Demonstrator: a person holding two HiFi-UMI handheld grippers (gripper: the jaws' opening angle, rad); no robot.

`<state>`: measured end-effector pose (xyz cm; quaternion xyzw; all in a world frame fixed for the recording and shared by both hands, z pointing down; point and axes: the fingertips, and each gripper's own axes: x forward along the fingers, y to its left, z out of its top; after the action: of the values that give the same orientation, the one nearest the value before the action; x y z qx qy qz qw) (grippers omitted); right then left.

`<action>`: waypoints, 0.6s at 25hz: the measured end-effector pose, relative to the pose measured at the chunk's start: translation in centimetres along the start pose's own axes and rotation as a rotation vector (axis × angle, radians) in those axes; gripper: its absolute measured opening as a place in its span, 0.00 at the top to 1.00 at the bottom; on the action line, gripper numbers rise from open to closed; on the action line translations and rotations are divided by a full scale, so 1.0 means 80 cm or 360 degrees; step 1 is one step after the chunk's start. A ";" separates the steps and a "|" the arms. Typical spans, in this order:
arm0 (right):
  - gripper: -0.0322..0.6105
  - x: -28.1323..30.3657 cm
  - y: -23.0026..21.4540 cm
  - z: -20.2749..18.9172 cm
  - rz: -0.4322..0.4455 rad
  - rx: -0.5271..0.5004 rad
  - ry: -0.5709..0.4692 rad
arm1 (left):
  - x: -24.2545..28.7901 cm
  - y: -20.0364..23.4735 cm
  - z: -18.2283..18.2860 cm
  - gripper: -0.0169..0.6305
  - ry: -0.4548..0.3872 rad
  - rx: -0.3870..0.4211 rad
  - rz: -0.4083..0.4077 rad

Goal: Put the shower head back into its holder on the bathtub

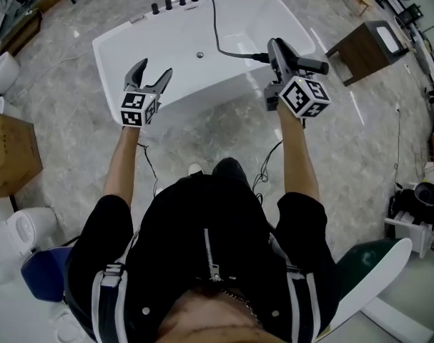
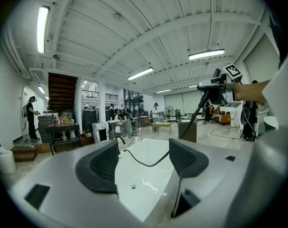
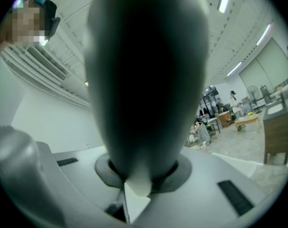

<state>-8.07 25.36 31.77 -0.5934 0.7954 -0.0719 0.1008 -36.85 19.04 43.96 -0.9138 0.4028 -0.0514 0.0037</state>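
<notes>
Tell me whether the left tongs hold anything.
No: the left tongs stand open, with only the bathtub showing between them.

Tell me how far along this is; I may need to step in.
Done: the shower head is gripped in the right tongs, hose attached. In hand: it hangs over the bathtub; left tongs open, empty. Left: seating it among the fittings on the far rim.
</notes>
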 end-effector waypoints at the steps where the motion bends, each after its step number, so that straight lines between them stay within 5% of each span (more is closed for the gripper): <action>1: 0.82 0.001 0.000 -0.001 -0.0005 0.0000 0.0006 | 0.002 0.000 -0.002 0.45 0.0004 -0.0009 -0.0009; 15: 0.82 0.017 -0.025 -0.004 -0.0032 0.0019 0.0011 | 0.040 -0.005 -0.032 0.45 0.0098 -0.0063 -0.0098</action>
<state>-6.65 23.51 32.46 -0.6004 0.7893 -0.0796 0.1009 -34.64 17.03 46.82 -0.9237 0.3754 -0.0715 -0.0283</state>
